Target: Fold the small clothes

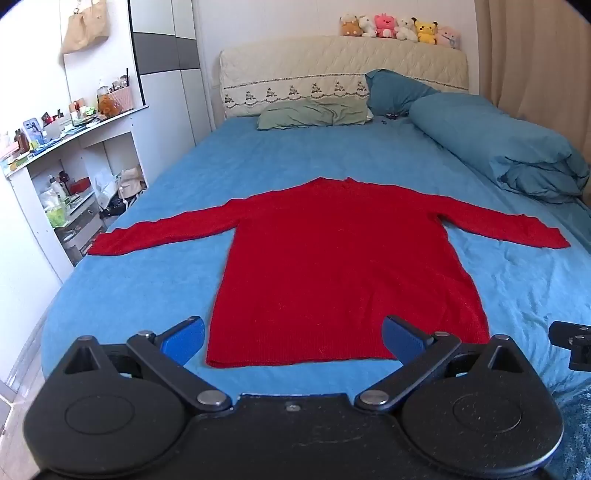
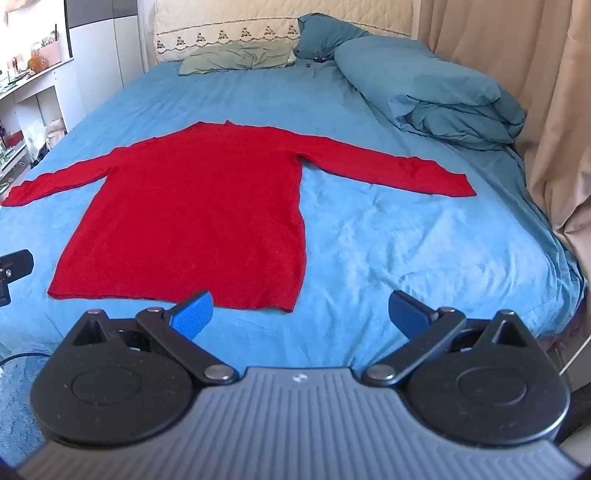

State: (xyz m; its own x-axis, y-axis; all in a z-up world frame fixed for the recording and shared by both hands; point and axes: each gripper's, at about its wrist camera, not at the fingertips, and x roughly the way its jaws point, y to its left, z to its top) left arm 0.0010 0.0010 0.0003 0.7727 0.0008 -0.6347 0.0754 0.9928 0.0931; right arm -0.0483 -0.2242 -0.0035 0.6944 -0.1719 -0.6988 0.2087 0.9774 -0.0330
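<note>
A: Sweater point(image 1: 332, 266) status? Red, flat on bed sheet point(image 1: 147, 295), both sleeves spread out, hem nearest cams.

B: So zero folds done, I'd say. All of it left: sleeves in, then body.

A: Grippers?

B: Left gripper point(image 1: 293, 338) jaws wide apart, empty, hovering by hem. Right gripper point(image 2: 301, 312) same, wide apart, holding nothing, near hem's right corner.

A: Bg: pillow point(image 1: 314, 114), rolled duvet point(image 1: 498, 147), plush toys point(image 1: 399, 27) on headboard.
</note>
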